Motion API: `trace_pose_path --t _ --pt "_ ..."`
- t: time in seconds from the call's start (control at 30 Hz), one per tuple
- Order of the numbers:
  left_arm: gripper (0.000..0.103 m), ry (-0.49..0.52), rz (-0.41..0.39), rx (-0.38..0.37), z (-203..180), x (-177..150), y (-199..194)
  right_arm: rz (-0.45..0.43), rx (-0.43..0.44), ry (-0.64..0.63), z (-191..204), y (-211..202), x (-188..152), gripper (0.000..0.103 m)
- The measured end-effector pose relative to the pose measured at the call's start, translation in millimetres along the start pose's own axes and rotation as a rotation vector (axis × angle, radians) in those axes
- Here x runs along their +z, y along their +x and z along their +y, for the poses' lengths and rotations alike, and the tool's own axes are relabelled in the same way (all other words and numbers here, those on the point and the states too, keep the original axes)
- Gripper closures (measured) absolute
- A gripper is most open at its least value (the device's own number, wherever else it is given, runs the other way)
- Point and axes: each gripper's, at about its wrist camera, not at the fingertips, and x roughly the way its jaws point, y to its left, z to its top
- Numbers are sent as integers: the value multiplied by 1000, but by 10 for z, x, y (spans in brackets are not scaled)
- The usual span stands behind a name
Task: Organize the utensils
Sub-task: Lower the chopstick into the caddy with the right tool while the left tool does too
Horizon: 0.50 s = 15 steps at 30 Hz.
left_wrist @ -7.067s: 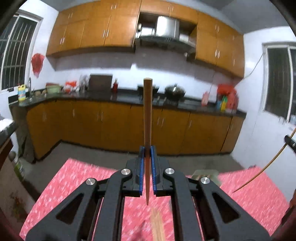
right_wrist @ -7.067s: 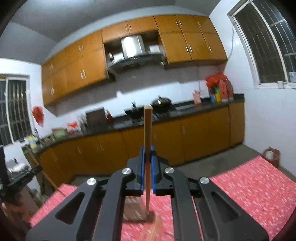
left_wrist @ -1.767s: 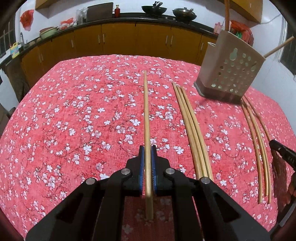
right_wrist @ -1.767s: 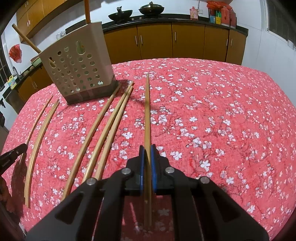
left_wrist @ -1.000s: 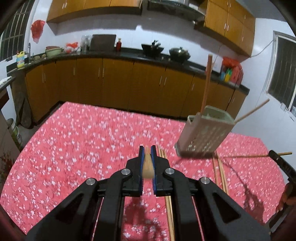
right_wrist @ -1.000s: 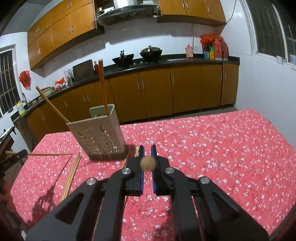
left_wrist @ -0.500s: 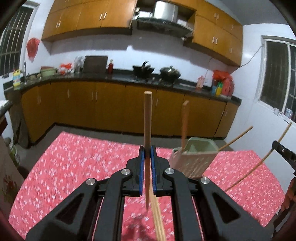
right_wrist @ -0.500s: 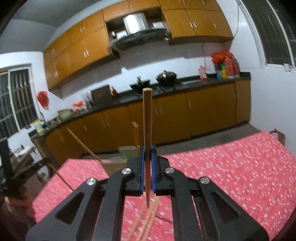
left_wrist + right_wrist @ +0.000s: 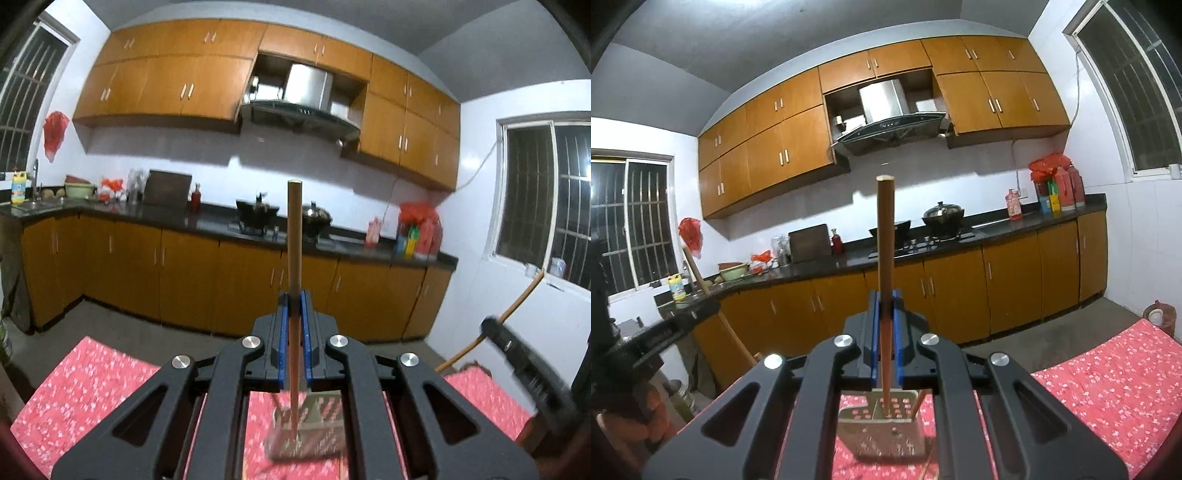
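Note:
My left gripper [image 9: 294, 306] is shut on a wooden chopstick [image 9: 294, 240] that stands upright, its lower tip hanging over the perforated utensil holder [image 9: 321, 435] on the red floral tablecloth [image 9: 85, 384]. My right gripper [image 9: 885, 306] is shut on a second upright chopstick [image 9: 885, 236], its lower tip over the same holder [image 9: 882, 432], where another chopstick [image 9: 916, 406] leans inside. In the left wrist view the other gripper [image 9: 517, 362] shows at the right edge with its chopstick [image 9: 517, 310]. In the right wrist view the other gripper [image 9: 665, 332] shows at the left with its chopstick [image 9: 713, 306].
Orange kitchen cabinets [image 9: 184, 280] and a dark counter [image 9: 207, 218] with pots line the far wall beyond the table. Windows [image 9: 546, 199] sit on the side walls. A hand [image 9: 631, 417] holds the left tool.
Both grippers have risen and tilted up toward level, each carrying its chopstick. The holder has dropped to the bottom of both views, under the chopstick tips.

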Motion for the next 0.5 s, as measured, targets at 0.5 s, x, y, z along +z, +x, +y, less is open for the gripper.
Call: trace_pose_path --t 0.5 --pt "96 -31 123 9 -61 -515 661 177 -5 -14 -18 722 -505 93"
